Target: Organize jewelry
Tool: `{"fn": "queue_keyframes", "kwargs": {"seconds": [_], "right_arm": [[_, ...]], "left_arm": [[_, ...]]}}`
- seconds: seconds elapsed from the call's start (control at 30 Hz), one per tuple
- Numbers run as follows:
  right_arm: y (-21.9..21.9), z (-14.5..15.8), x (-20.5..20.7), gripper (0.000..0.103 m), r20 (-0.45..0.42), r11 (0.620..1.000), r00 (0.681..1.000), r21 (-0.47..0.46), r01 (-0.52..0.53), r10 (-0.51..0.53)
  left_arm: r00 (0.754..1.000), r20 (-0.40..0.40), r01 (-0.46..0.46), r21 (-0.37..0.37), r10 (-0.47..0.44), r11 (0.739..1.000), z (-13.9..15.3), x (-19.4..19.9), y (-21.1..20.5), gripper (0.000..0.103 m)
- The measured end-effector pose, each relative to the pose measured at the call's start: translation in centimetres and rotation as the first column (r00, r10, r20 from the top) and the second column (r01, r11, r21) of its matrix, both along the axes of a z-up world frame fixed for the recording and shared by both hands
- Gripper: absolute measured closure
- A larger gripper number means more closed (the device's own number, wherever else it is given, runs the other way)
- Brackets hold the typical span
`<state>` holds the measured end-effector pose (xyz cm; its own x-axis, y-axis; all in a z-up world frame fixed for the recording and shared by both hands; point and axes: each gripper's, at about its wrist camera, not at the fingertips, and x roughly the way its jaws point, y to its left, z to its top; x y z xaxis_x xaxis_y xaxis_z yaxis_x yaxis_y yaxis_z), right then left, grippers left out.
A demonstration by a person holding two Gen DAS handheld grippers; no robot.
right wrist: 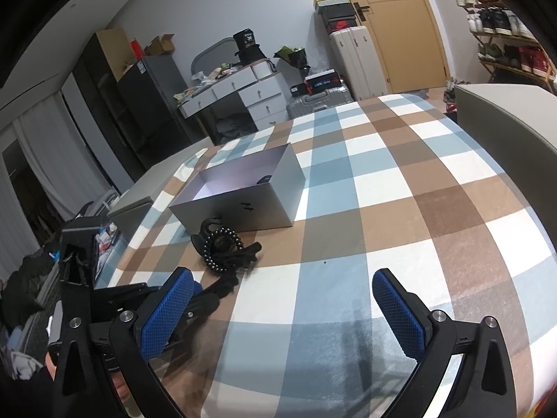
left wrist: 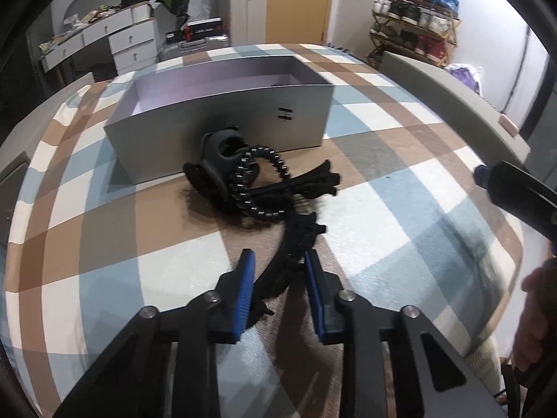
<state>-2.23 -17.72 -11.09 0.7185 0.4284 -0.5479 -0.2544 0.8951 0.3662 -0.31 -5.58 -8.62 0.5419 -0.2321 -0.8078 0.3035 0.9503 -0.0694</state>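
A pile of black accessories lies on the checked tablecloth in front of an open grey box point(left wrist: 222, 129): a black claw clip point(left wrist: 217, 153), a black bead bracelet point(left wrist: 257, 181) and a long toothed black hair clip point(left wrist: 296, 244). My left gripper point(left wrist: 280, 263) is open, its blue pads on either side of the long clip's near end, not closed on it. My right gripper point(right wrist: 283, 284) is wide open and empty over the cloth, right of the pile point(right wrist: 226, 247). The box point(right wrist: 240, 191) looks empty inside.
The table's checked cloth point(right wrist: 383, 209) stretches right and far. A grey chair back point(left wrist: 452, 101) stands at the right edge, another point(right wrist: 132, 202) at the left. Drawers, suitcases and a shoe rack stand behind.
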Motion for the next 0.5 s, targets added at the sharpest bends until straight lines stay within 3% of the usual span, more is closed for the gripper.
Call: {"fn": "queue_keyframes", "kwargs": {"seconds": [0.1, 0.23, 0.3, 0.5], "right_arm": [[0.2, 0.0, 0.1, 0.000, -0.002, 1.000, 1.000, -0.001, -0.003, 0.003], [0.5, -0.2, 0.2, 0.000, -0.016, 1.000, 1.000, 0.004, -0.006, 0.006], [0.6, -0.3, 0.3, 0.000, -0.024, 1.000, 1.000, 0.011, -0.009, 0.009], [1.9, -0.6, 1.2, 0.000, -0.046, 0.999, 0.998, 0.006, -0.036, 0.036]], "left_arm": [[0.999, 0.005, 0.032, -0.036, -0.032, 0.999, 0.5, -0.4, 0.0, 0.088], [0.996, 0.024, 0.083, -0.062, -0.081, 0.995, 1.1, -1.2, 0.0, 0.088], [0.994, 0.028, 0.112, -0.110, -0.110, 0.988, 1.4, -1.6, 0.3, 0.088], [0.996, 0.042, 0.082, -0.194, -0.075, 0.978, 2.0, -2.0, 2.8, 0.088]]}}
